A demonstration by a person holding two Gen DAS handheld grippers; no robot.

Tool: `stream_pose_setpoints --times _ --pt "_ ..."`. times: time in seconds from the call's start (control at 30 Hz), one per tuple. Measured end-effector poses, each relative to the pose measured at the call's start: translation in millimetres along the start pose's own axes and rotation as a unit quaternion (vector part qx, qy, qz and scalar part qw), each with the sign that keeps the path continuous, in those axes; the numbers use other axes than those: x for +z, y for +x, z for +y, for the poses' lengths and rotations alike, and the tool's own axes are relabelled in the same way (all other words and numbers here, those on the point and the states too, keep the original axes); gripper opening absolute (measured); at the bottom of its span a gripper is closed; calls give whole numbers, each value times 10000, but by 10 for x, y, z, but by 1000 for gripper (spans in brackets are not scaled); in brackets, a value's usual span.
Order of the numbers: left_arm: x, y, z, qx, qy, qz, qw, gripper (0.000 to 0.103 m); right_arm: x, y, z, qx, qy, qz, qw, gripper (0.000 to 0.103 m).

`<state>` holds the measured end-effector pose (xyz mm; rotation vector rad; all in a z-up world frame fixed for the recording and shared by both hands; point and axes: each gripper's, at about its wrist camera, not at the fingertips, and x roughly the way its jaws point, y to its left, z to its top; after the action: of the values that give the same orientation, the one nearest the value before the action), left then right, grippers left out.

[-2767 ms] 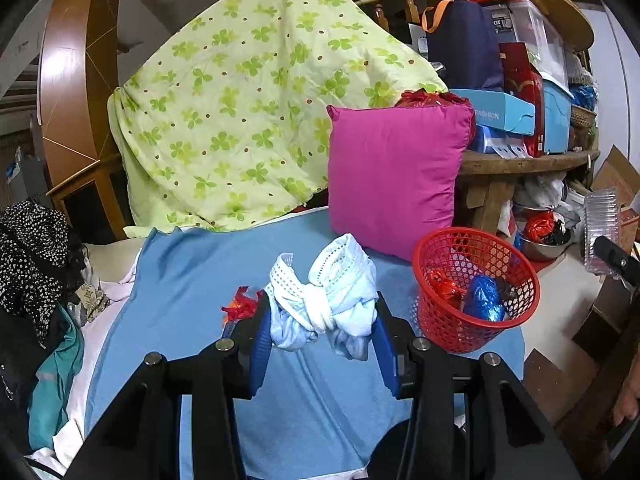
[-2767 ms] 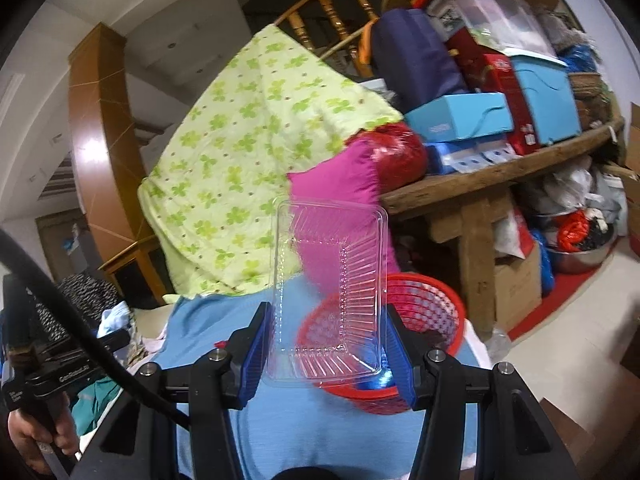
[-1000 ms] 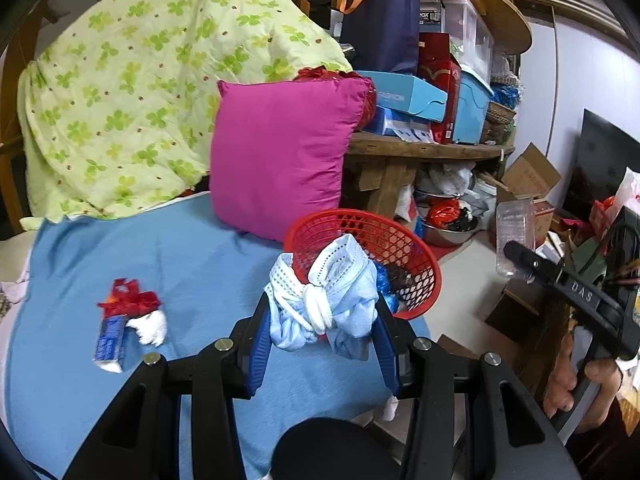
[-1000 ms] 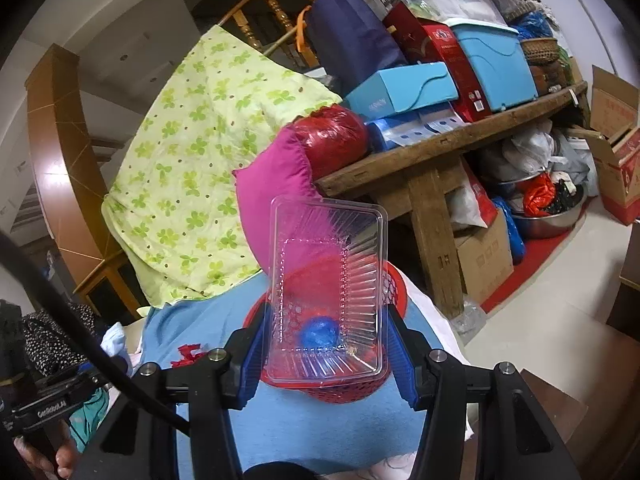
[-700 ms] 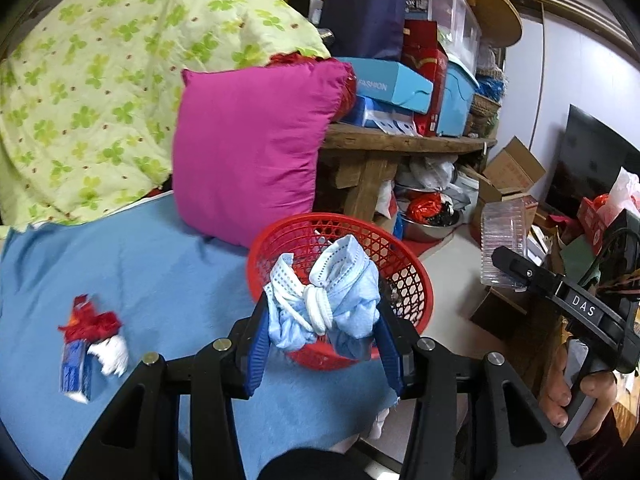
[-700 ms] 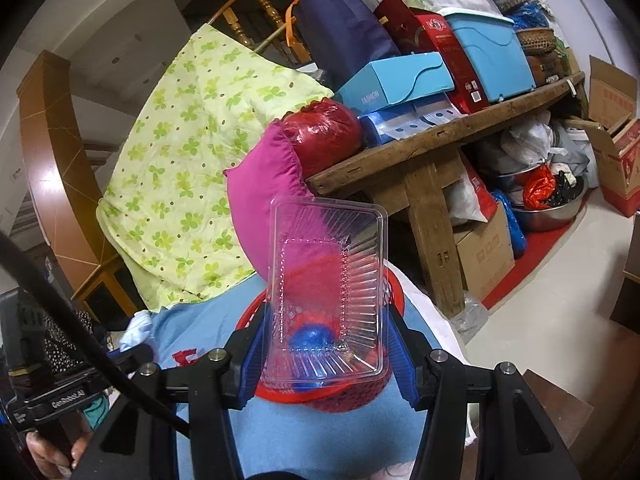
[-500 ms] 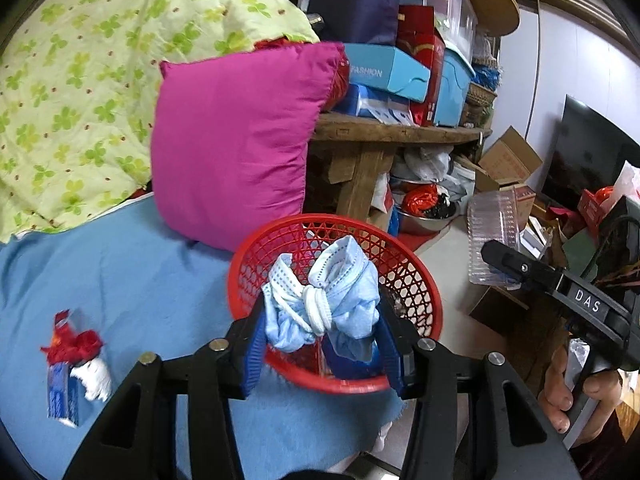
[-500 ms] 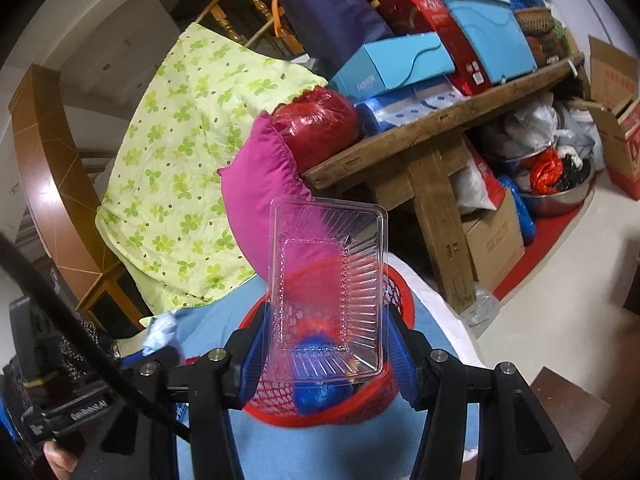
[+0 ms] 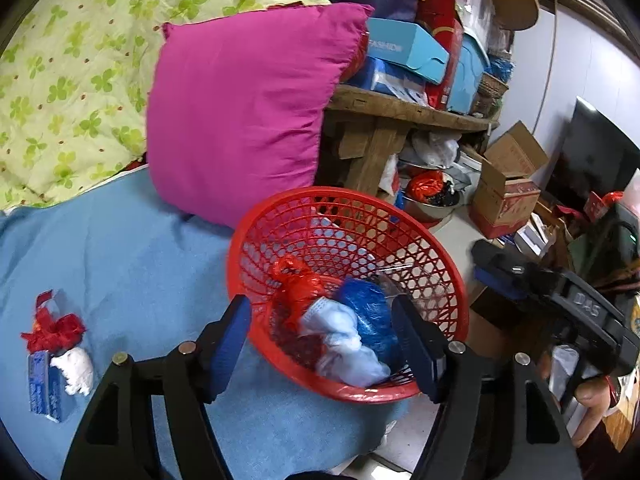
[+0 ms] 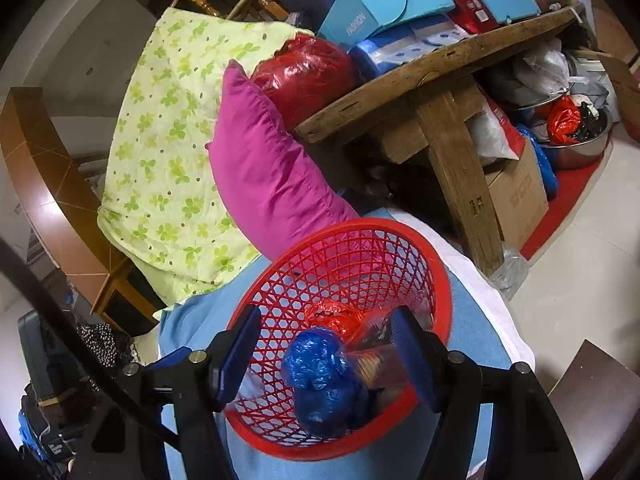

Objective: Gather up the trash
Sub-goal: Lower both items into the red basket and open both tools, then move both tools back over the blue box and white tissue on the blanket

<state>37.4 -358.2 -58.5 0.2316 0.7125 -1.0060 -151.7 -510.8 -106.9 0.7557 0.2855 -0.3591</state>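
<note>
A red mesh basket (image 9: 436, 256) (image 10: 280, 280) stands on the blue sheet (image 9: 120, 248). My left gripper (image 9: 326, 340) is open and empty over the basket's near rim. The bundle of pale blue face masks (image 9: 344, 344) lies inside the basket, beside a blue bag (image 9: 372, 312) and a red wrapper (image 9: 296, 284). My right gripper (image 10: 324, 356) is open over the basket. The clear plastic tray (image 10: 376, 348) lies blurred in the basket by the blue bag (image 10: 320, 376) and red wrapper (image 10: 332, 316). A red, blue and white pile of trash (image 9: 56, 352) lies on the sheet at left.
A magenta pillow (image 9: 248, 112) leans behind the basket, against a green clover quilt (image 9: 72, 60). A wooden bench (image 10: 440, 92) piled with boxes stands to the right. Cardboard boxes (image 9: 508, 184) and a steel bowl (image 10: 576, 148) sit on the floor.
Both grippers moved over the basket and opened. The masks dropped from the left gripper into the basket. The clear tray dropped from the right gripper into the basket.
</note>
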Motion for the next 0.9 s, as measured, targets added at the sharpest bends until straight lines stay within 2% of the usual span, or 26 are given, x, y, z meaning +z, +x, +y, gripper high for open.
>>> stream_pose_setpoints --times 0.07,0.2,0.3,0.43,0.57,0.73,0.9 --pt "-29 -151 75 -113 -161 -141 9997 73 -15 -128 29 36 -13 -152 9999 71" --pt "-172 -442 202 16 -230 -326 9992 73 0 -430 187 -57 -275 -507 9983 71" --pt "-370 -701 333 257 -252 -463 9983 73 24 -594 305 10 -381 -672 9970 71" --pt "-648 -1051 564 786 -280 -582 9948 73 21 -714 558 257 -547 -751 9953 71" --pt "-915 -1383 798 1421 -295 -655 9872 73 -60 -722 864 498 -819 -693 9930 71" --pt "-1184 -1658 1177 2064 -678 -608 9742 73 -232 -684 1215 744 -1119 -541 9895 71" --pt "-1360 -1798 1480 2436 -1020 -601 9626 73 -406 -571 1512 901 -1377 -307 9859 71"
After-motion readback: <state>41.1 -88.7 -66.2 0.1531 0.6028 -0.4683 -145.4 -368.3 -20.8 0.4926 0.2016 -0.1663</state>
